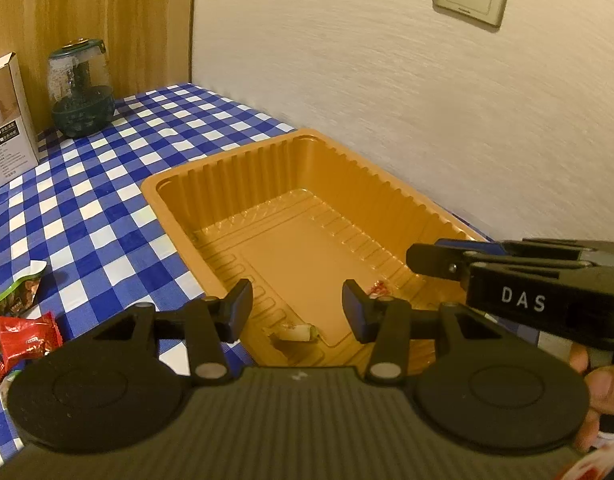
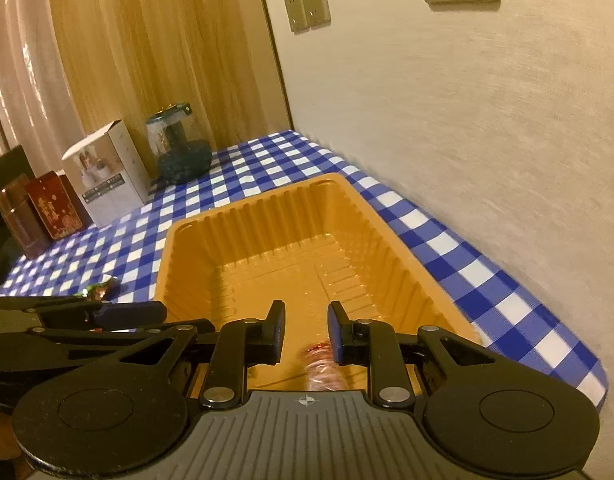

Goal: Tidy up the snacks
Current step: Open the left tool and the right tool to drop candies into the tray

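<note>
Hovering over orange tray (image 1: 243,160), left gripper (image 1: 297,308) open, right gripper (image 2: 306,328) open

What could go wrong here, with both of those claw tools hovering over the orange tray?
1. The left gripper and the right gripper are crowded over the same near end of the tray, so they could bump each other.
2. The tray looks like thin, light plastic; a nudge on its rim might slide or tip it and spill the candy inside.
3. The red packets lie near the table edge and might get swept off.
</note>
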`<state>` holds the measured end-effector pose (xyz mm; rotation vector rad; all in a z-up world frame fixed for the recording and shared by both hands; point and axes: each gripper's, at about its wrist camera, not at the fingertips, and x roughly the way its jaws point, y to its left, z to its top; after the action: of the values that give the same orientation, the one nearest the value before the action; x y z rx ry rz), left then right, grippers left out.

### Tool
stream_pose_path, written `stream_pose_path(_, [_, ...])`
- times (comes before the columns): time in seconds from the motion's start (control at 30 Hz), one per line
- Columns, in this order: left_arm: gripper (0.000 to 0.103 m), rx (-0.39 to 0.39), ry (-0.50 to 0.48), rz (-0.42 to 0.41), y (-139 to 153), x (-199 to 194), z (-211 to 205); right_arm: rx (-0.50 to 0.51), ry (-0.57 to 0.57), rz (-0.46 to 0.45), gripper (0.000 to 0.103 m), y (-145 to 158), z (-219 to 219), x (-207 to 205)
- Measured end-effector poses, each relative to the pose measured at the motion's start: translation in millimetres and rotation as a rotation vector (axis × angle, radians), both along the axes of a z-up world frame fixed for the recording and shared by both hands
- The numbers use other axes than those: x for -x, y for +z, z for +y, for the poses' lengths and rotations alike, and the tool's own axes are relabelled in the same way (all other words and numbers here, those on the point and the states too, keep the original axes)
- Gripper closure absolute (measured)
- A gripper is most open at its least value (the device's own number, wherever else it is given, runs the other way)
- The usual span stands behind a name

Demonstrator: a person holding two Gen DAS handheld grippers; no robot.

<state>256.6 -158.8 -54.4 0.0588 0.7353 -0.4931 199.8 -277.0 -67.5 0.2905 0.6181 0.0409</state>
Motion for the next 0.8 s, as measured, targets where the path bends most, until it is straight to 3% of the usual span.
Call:
stream_pose_path(0.07, [0.058,-0.001,0.002,0.000,0.2,-0.1,0.5,-0.029,-0.003,0.001,0.077,-1.4,-2.2,-1.0])
stream_pose_path(0.17, [0.058,-0.001,0.005,-0.004,1.9,0.1,2.1,-0.041,-0.014,-0.012,0.065,0.2,-4.9,0.5])
stream_pose_path(0.47, [0.058,-0.024,0.025,-0.012,14.4,9.7,13.8,-0.019,-0.028,-0.056,0.063,11.4,-0.5,10.5])
stream_pose_path(0.8, [0.056,-0.055,0.069,-0.037,46.9,45.2,47.8,0.031,0.027,-0.099,0.052,37.2,34.0,44.1])
